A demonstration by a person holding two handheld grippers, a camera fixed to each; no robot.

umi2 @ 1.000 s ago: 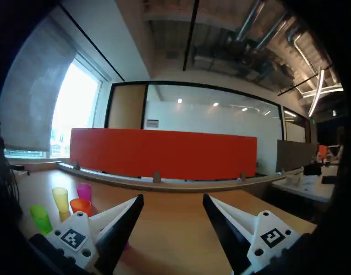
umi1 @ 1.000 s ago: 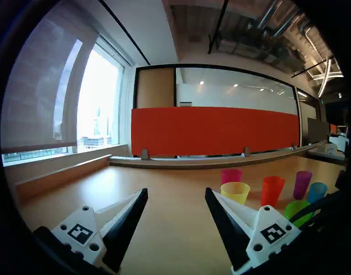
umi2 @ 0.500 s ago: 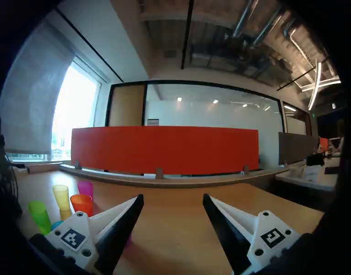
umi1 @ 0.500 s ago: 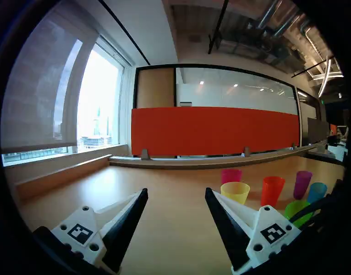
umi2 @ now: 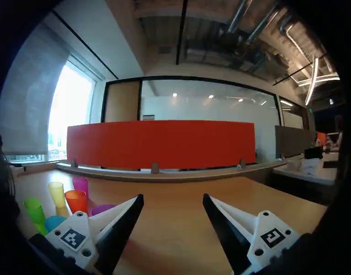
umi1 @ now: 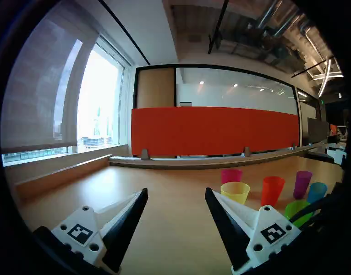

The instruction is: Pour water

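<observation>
Beside right gripper (umi2: 172, 197), cups (umi2: 76, 202) seemingly nearer

Six cups on one table (umi1: 175, 233): one pink cup (umi1: 232, 175), one yellow cup (umi1: 235, 191), one orange cup (umi1: 272, 189), one purple cup (umi1: 303, 183), one blue cup (umi1: 317, 191), one green cup (umi1: 296, 210). One red divider (umi1: 212, 130). One window (umi1: 98, 114). Two grippers, left gripper (umi1: 175, 190) and right gripper (umi2: 172, 196), two fingers (umi1: 125, 220) each, one marker (umi1: 80, 233) per finger.

- No words, numbers or brand names are showing clearly enough to read.
- Square code tags (umi1: 80, 233) are sitting on the jaws of the left gripper (umi1: 175, 191) and the right gripper (umi2: 172, 197), carrying black-and-white patterns, not letters.
- A small pale sign (umi2: 148, 118) in the background is appearing too small to read.
</observation>
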